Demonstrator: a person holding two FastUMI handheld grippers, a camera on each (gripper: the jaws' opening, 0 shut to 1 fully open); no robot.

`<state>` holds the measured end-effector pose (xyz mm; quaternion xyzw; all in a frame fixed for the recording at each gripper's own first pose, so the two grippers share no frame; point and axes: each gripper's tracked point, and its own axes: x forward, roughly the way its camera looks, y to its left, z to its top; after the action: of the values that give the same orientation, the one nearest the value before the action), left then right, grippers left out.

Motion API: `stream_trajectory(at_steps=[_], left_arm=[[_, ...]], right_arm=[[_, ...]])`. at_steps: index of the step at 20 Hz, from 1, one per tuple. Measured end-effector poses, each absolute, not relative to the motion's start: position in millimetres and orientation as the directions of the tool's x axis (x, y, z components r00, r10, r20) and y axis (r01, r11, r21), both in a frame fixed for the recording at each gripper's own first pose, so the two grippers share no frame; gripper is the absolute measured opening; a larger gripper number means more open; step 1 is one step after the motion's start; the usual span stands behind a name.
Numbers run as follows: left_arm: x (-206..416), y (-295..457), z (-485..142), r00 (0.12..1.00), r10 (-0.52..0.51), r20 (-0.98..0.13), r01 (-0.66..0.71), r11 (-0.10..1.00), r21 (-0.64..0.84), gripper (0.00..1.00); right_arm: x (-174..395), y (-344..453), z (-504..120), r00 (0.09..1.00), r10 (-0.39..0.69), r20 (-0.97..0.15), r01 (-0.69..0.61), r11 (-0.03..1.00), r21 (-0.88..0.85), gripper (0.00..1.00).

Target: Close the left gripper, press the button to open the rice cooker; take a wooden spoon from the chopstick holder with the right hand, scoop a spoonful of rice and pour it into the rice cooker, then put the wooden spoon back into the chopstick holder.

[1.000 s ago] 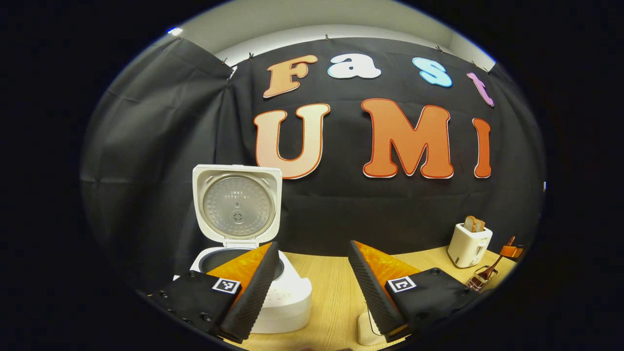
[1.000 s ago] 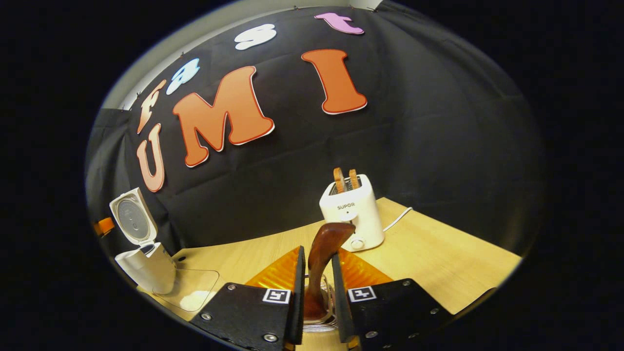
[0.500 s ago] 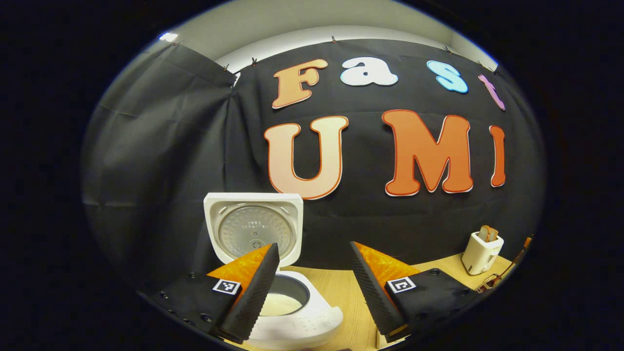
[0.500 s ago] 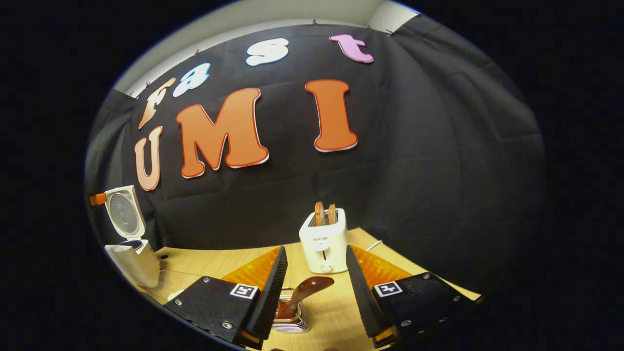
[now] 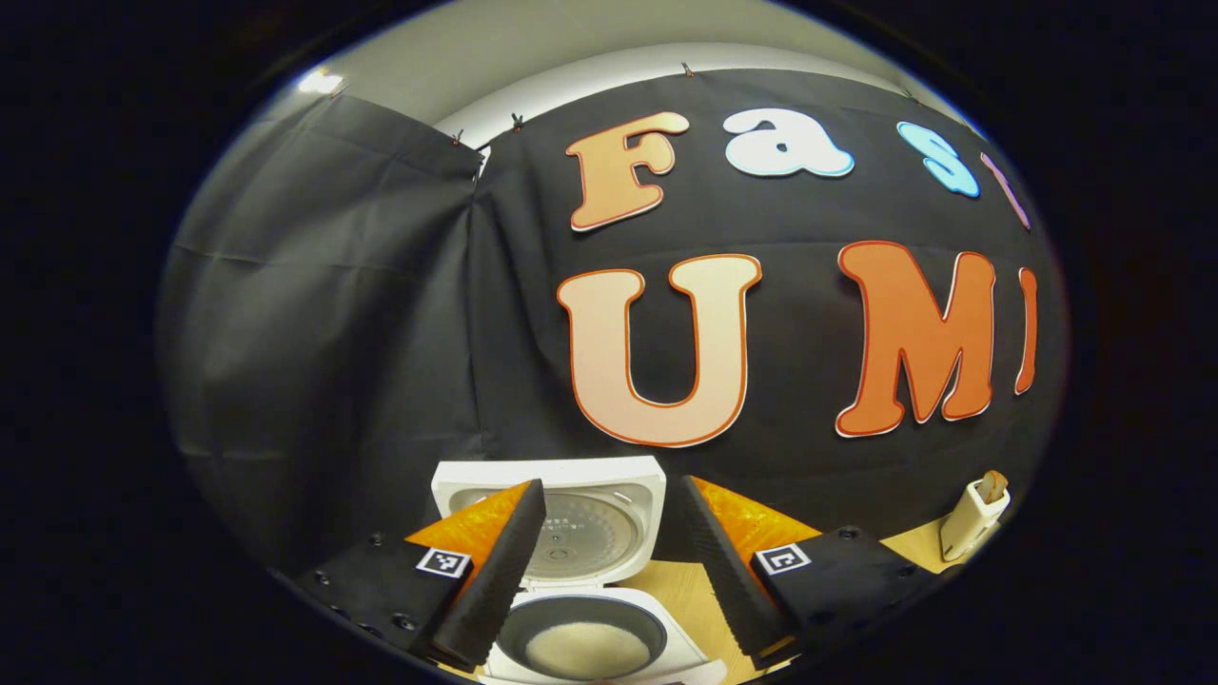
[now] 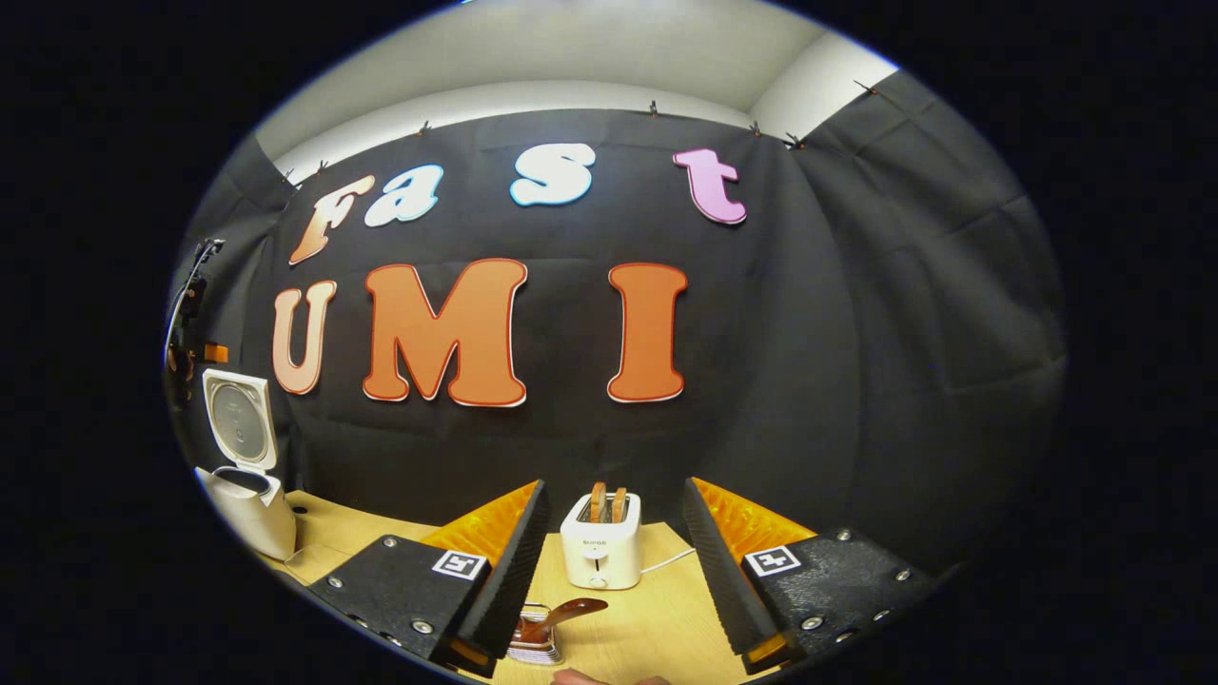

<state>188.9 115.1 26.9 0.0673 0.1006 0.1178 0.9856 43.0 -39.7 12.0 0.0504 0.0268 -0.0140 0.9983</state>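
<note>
Both claws spread, empty; wooden spoon (image 6: 561, 612) in chopstick holder (image 6: 535, 643), rice cooker (image 5: 590, 609) open. Clear w/o nudging holder.

White rice cooker (image 5: 595, 609) stands lid-up, rice inside; brown wooden spoon (image 6: 561, 614) leans in the wire chopstick holder (image 6: 535, 647)

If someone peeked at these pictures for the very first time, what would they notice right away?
Probably the white rice cooker low in the left gripper view, its round-plated lid standing open and a pale heap of rice in its dark pot. In the right gripper view, a small white toaster with two brown bread slices stands on the light wooden table, between the open right tongs.
</note>
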Motion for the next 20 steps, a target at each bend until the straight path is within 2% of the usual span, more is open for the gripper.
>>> stream_trajectory(at_steps=[1, 2, 3, 8, 9, 10, 11, 12, 13, 14, 17, 18, 20], left_arm=[[197, 120, 28, 0.951, 0.245, -0.188, -0.220, 0.964, 0.147, 0.93], [207, 129, 31, 0.947, 0.265, -0.180, -0.239, 0.959, 0.154, 0.93], [217, 137, 34, 0.945, 0.276, -0.175, -0.249, 0.955, 0.159, 0.94], [267, 165, 41, 0.933, 0.324, -0.159, -0.294, 0.937, 0.188, 0.93], [276, 170, 42, 0.929, 0.336, -0.157, -0.305, 0.933, 0.190, 0.93], [285, 175, 42, 0.927, 0.341, -0.156, -0.309, 0.931, 0.195, 0.90], [295, 180, 39, 0.922, 0.353, -0.159, -0.318, 0.925, 0.210, 0.93], [303, 184, 37, 0.917, 0.365, -0.159, -0.326, 0.918, 0.224, 0.93], [312, 191, 33, 0.911, 0.381, -0.162, -0.337, 0.910, 0.241, 0.93], [321, 196, 26, 0.905, 0.388, -0.172, -0.341, 0.907, 0.248, 0.93], [337, 213, -5, 0.877, 0.427, -0.220, -0.367, 0.891, 0.266, 0.90], [339, 219, -16, 0.869, 0.434, -0.238, -0.372, 0.889, 0.267, 0.94], [342, 225, -38, 0.862, 0.413, -0.293, -0.356, 0.906, 0.230, 0.94]], right_arm=[[40, -39, 20, 0.999, -0.022, -0.042, 0.026, 0.995, 0.099, 0.84], [38, -39, 26, 0.999, -0.021, -0.033, 0.024, 0.995, 0.097, 0.89], [36, -40, 31, 0.999, -0.021, -0.025, 0.023, 0.995, 0.095, 0.84], [26, -47, 54, 1.000, -0.025, 0.001, 0.025, 0.993, 0.116, 0.83], [23, -50, 57, 1.000, -0.029, 0.004, 0.029, 0.993, 0.118, 0.88], [21, -53, 59, 0.999, -0.034, 0.007, 0.033, 0.993, 0.114, 0.84], [20, -56, 60, 0.999, -0.046, 0.009, 0.045, 0.993, 0.110, 0.80], [20, -60, 61, 0.998, -0.054, 0.009, 0.053, 0.993, 0.106, 0.84], [19, -63, 61, 0.998, -0.065, 0.005, 0.064, 0.992, 0.106, 0.80], [17, -64, 60, 0.998, -0.063, 0.004, 0.062, 0.992, 0.107, 0.84], [13, -62, 57, 0.999, -0.046, 0.002, 0.046, 0.993, 0.105, 0.84], [14, -63, 54, 0.999, -0.051, -0.001, 0.051, 0.994, 0.099, 0.84], [15, -63, 49, 0.999, -0.052, -0.008, 0.052, 0.995, 0.087, 0.84]])
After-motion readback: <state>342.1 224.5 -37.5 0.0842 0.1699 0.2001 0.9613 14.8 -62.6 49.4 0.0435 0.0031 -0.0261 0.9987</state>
